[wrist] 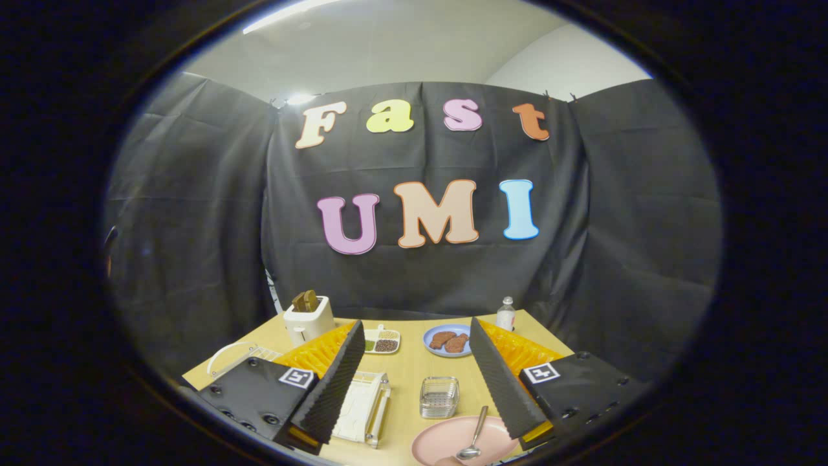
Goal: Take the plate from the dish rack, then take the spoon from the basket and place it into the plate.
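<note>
A pink plate [446,439] lies on the wooden table [407,369] close under my gripper [415,336], nearer the right finger. A metal spoon [475,437] rests in the plate, bowl toward me and handle pointing away. Just beyond the plate stands the small wire basket [439,396], with nothing in it that I can see. The white dish rack [365,408] sits by my left finger, partly hidden behind it. My gripper is open, raised above the table, with nothing between its fingers.
At the table's far side stand a white toaster [308,320] with brown toast, a white divided tray [381,341] of grains, a blue plate [447,340] with brown food and a small bottle [506,314]. A white curved handle [226,357] shows far left.
</note>
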A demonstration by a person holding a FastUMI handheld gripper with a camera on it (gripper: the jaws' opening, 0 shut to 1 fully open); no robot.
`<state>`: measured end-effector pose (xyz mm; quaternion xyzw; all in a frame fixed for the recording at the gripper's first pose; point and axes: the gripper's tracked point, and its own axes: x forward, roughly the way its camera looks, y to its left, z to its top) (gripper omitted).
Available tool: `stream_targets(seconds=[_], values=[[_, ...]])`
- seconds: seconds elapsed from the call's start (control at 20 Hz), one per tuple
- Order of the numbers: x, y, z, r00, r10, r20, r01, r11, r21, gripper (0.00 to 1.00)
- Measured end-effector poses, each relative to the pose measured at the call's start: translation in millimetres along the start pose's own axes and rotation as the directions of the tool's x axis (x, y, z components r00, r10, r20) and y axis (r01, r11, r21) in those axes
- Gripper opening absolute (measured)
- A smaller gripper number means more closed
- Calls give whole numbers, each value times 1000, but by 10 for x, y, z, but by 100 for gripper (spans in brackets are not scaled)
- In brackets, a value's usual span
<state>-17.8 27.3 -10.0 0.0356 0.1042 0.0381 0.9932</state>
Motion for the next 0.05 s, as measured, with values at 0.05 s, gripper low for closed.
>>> stream_targets(seconds=[0.05], values=[[-5, 15, 8, 1000, 2, 2, -2, 1000, -2, 100]])
